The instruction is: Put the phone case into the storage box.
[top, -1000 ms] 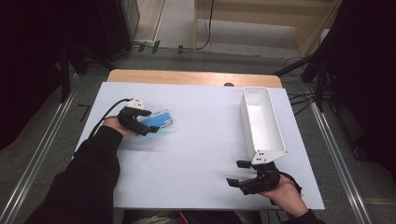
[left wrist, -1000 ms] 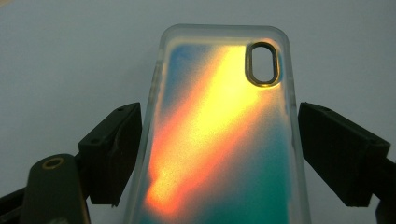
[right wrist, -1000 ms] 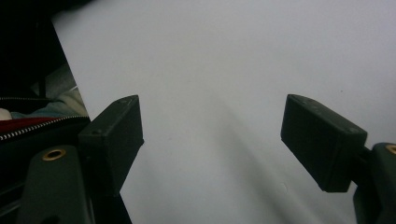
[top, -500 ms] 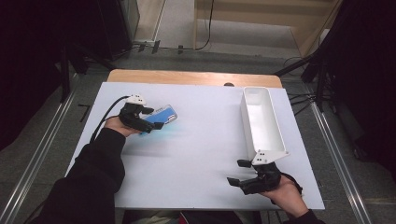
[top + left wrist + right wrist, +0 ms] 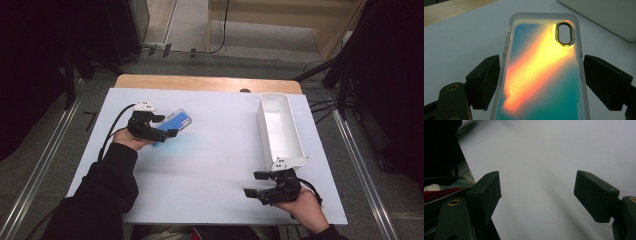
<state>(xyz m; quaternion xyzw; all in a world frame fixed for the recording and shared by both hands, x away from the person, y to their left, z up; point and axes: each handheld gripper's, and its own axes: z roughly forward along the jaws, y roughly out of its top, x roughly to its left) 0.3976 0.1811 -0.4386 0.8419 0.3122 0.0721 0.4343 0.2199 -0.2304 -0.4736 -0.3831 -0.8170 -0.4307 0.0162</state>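
White tabletop (image 5: 215, 175) carried a long white bin (image 5: 280, 127). Well left of the bin, the left gripper (image 5: 167, 129) clamped a phone case (image 5: 172, 122); right gripper (image 5: 257, 184) gaped wide, empty, just below it.

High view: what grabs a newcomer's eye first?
The phone case, glowing blue with an orange-yellow streak, gripped by its long edges in the left tongs above the white table, left of centre. Next, the long white tray along the right side, with the open, empty right tongs just below it.
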